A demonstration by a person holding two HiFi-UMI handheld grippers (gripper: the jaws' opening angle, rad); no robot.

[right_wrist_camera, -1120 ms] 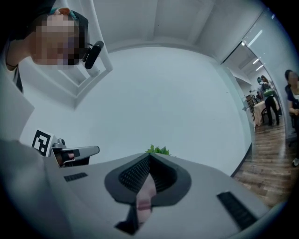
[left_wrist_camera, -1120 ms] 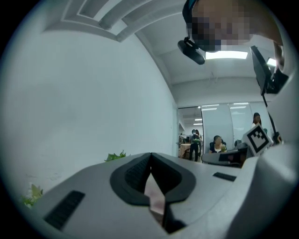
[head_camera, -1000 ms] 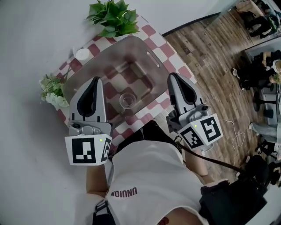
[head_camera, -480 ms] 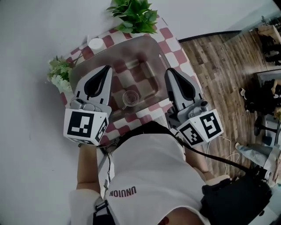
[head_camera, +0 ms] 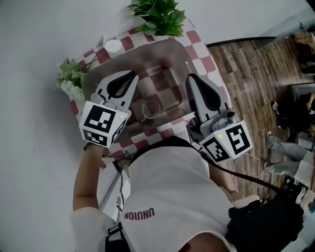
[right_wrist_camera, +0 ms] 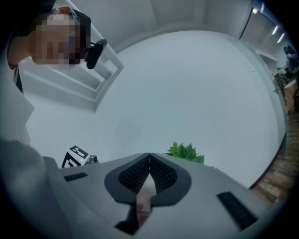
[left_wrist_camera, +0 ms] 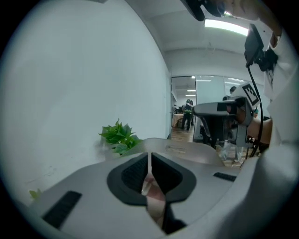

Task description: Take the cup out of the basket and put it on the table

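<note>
Head view: the cup (head_camera: 150, 109) sits inside the clear basket (head_camera: 147, 51) on the checkered table (head_camera: 197, 37). It's between the left gripper (head_camera: 129, 78) and the right gripper (head_camera: 193, 81), touching neither.

Left gripper view: jaws pressed together, empty.

Right gripper view: same deal.

Going in closed like that could just knock the cup over.

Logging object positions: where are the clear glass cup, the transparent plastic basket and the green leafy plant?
clear glass cup (head_camera: 150, 109), head view, its middle
transparent plastic basket (head_camera: 165, 51), head view, far wall
green leafy plant (head_camera: 158, 15), head view, central leaves
</note>
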